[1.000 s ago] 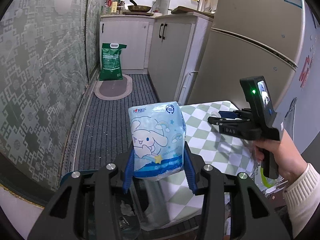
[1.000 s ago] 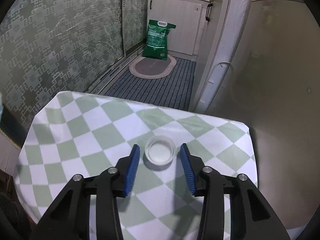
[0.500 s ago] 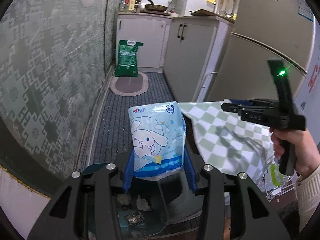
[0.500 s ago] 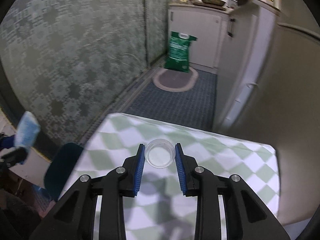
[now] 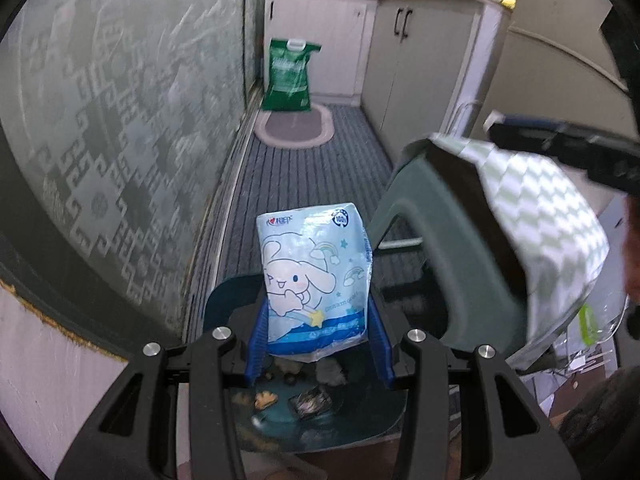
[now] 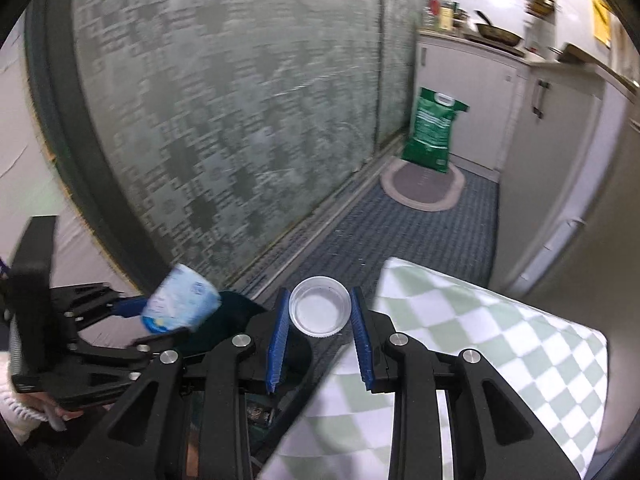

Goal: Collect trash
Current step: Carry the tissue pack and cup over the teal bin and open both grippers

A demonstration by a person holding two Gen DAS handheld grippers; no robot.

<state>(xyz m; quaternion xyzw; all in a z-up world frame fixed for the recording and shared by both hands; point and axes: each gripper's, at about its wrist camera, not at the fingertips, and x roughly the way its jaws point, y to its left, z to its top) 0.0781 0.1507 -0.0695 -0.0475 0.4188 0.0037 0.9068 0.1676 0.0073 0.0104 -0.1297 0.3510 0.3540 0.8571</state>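
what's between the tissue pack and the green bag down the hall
In the left wrist view, striped grey carpet, then an oval mat lying just before the green bag; nothing else beyond the tissue pack.

- The left wrist view looks forward along the left gripper [image 5: 318, 344], angled down over the blue bin [image 5: 320, 420] close beneath it, and faces down the corridor toward the green sack [image 5: 289, 76].
- The right wrist view looks forward along the right gripper [image 6: 320, 342] from above the left edge of the checked tablecloth [image 6: 480, 360], facing the same corridor.
- Both views share the sack [image 6: 434, 130], the patterned glass wall [image 5: 120, 120] and the oval mat [image 5: 294, 126]; each view shows the other gripper.
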